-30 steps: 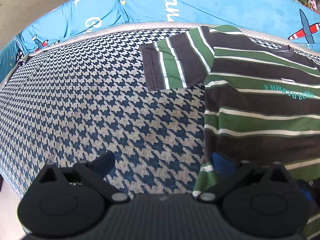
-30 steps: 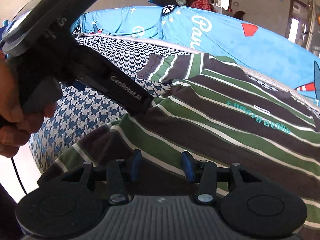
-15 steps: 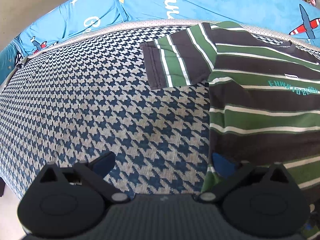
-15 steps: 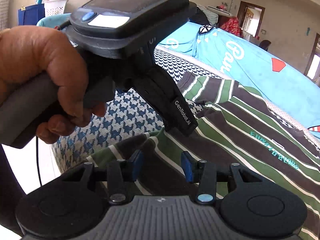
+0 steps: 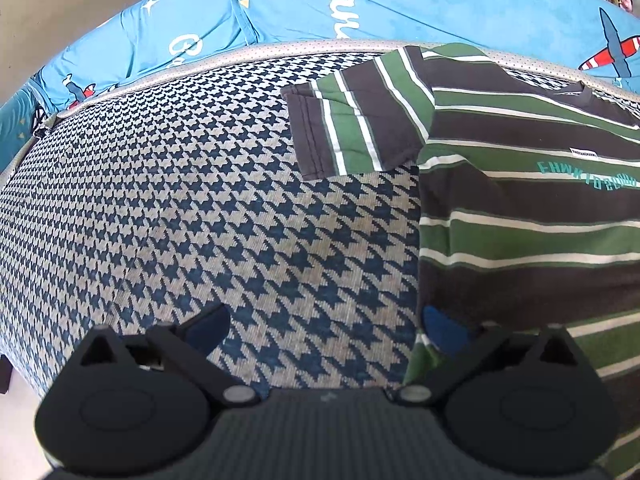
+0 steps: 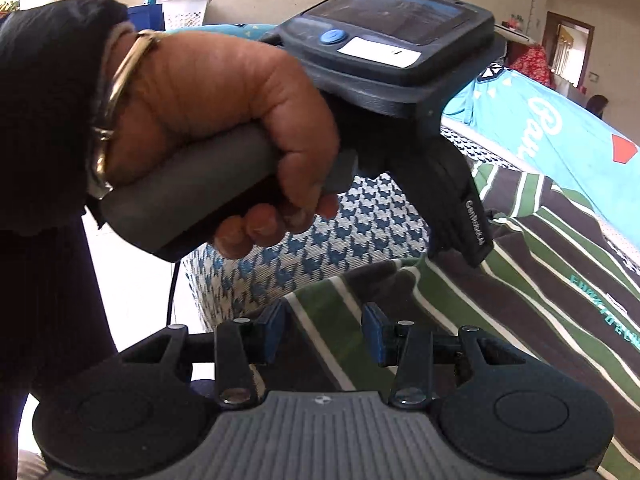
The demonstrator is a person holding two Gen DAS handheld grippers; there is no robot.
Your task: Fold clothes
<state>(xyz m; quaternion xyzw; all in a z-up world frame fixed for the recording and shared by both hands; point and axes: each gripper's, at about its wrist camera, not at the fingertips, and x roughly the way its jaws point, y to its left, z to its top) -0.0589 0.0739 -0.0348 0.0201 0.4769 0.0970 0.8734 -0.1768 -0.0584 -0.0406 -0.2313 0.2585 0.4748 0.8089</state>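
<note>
A striped shirt [image 5: 520, 240] in green, dark brown and white lies flat on the houndstooth cushion [image 5: 200, 200], one short sleeve [image 5: 352, 120] spread to the left. My left gripper [image 5: 324, 326] is open wide at the shirt's left edge. Its right finger [image 5: 440, 330] rests on the fabric and its left finger [image 5: 208, 324] is over bare cushion. My right gripper [image 6: 325, 332] hangs open over the shirt's lower corner [image 6: 332, 320], its blue pads apart and striped cloth showing in the gap. A person's hand [image 6: 208, 120] holds the left gripper's handle just ahead of it.
A bright blue printed sheet [image 5: 360, 8] lies behind the cushion's rim [image 5: 240, 54]. The cushion's near edge drops to a pale floor [image 6: 132, 280]. A white basket [image 6: 186, 12] and a doorway [image 6: 568, 52] stand far back in the room.
The right wrist view has swung and rolled toward the left hand, which now fills its upper left. The left gripper has stayed put. Both grippers' jaws stand as before.
</note>
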